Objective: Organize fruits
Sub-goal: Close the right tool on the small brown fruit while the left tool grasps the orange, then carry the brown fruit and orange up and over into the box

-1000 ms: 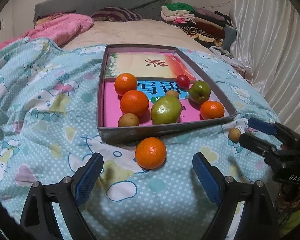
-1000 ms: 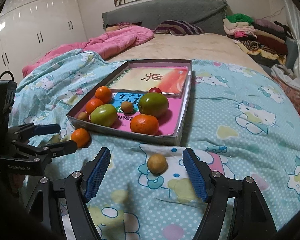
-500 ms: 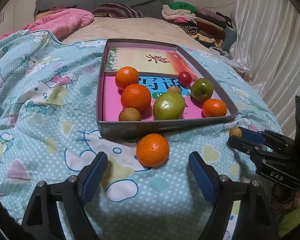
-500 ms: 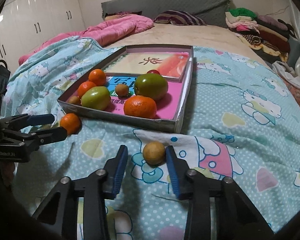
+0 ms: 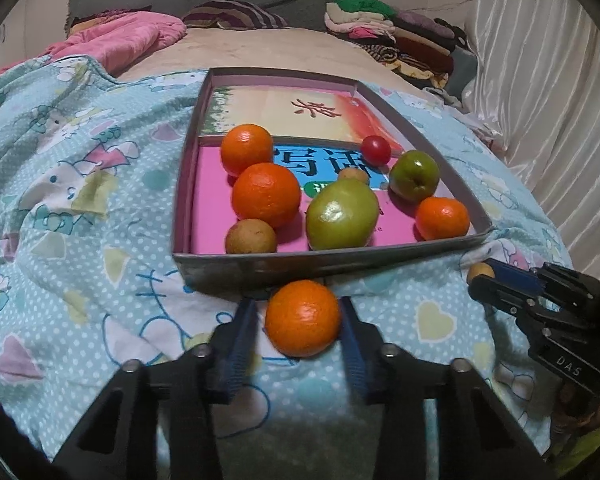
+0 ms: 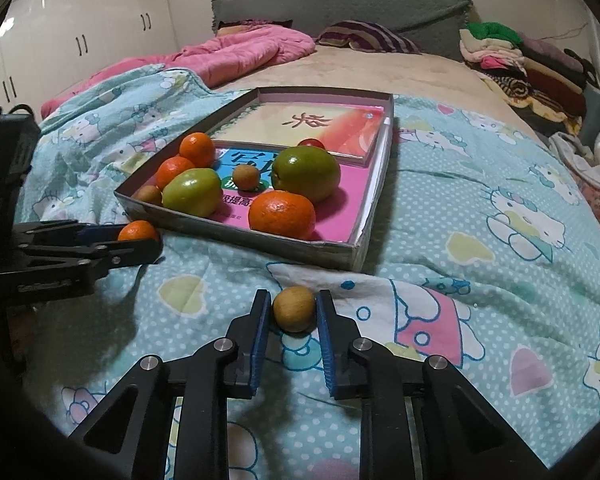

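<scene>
A shallow grey tray [image 5: 320, 258] sits on a bed covered with a light-blue cartoon-print blanket [image 5: 80, 208], and everything here is placed from that tray. Inside it, on top of colourful books, lie three oranges, two green fruits, two small brown fruits and one small red fruit [image 5: 375, 150]. Just outside the tray's near wall, on the blanket, a loose orange [image 5: 303, 323] sits between the blue-padded fingers [image 5: 236, 344] of the left gripper [image 5: 298, 312]; its fingers have just been closing, and they now stand narrow, with the right pad touching the orange and the left pad just beside it, so from the left wrist view I cannot tell whether both pads press on it. Off the tray's near right corner, also on the blanket, a small brown fruit [image 6: 295, 309] lies between the fingers [image 6: 260, 340] of the right gripper [image 6: 294, 308], which have just closed onto it and now squeeze it from both sides. Both fruits rest on the blanket. Beyond the tray's far end lie a pink quilt [image 6: 236, 54], a striped pillow [image 6: 364, 36] and a stack of folded clothes [image 5: 380, 32].
</scene>
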`<state>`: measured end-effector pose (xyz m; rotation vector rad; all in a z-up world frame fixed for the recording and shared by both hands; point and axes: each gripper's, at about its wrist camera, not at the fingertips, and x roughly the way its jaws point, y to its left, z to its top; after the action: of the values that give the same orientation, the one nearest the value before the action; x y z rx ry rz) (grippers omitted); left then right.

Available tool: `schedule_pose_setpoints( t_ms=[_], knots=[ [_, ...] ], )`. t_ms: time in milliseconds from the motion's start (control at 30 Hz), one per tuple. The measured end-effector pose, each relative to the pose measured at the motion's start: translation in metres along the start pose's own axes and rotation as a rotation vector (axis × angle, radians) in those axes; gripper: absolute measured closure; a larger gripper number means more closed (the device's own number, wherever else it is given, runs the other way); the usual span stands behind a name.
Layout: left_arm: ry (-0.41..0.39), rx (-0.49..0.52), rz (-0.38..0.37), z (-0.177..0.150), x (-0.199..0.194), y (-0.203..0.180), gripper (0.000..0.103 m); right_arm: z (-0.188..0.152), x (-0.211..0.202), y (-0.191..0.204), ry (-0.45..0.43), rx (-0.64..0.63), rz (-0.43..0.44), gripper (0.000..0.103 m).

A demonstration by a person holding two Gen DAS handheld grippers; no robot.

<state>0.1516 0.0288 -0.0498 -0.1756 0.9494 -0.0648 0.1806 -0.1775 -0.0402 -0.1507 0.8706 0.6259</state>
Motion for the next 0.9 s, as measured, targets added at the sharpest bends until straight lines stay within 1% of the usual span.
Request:
schedule_pose_setpoints(
  t_ms=[133,267,433,600,900],
  knots=[
    [0.004,0.006,0.0,-0.001,0.001,0.0,0.069,0.001,-0.002,-0.002,-0.008,0.01,0.02,0.08],
    [0.007,-0.013,-0.017,-0.002,-0.01,0.003,0.069,0.003,-0.009,0.0,-0.033,0.001,0.047,0.08],
    [-0.029,-0.01,-0.031,-0.004,-0.034,0.001,0.069,0.004,-0.017,0.004,-0.061,-0.004,0.062,0.08],
    [-0.069,-0.015,-0.038,0.005,-0.05,0.001,0.069,0.006,-0.023,0.004,-0.09,0.001,0.072,0.08],
    [-0.061,0.004,-0.011,0.036,-0.034,-0.005,0.069,0.011,-0.033,0.002,-0.138,0.003,0.061,0.08]
  ],
)
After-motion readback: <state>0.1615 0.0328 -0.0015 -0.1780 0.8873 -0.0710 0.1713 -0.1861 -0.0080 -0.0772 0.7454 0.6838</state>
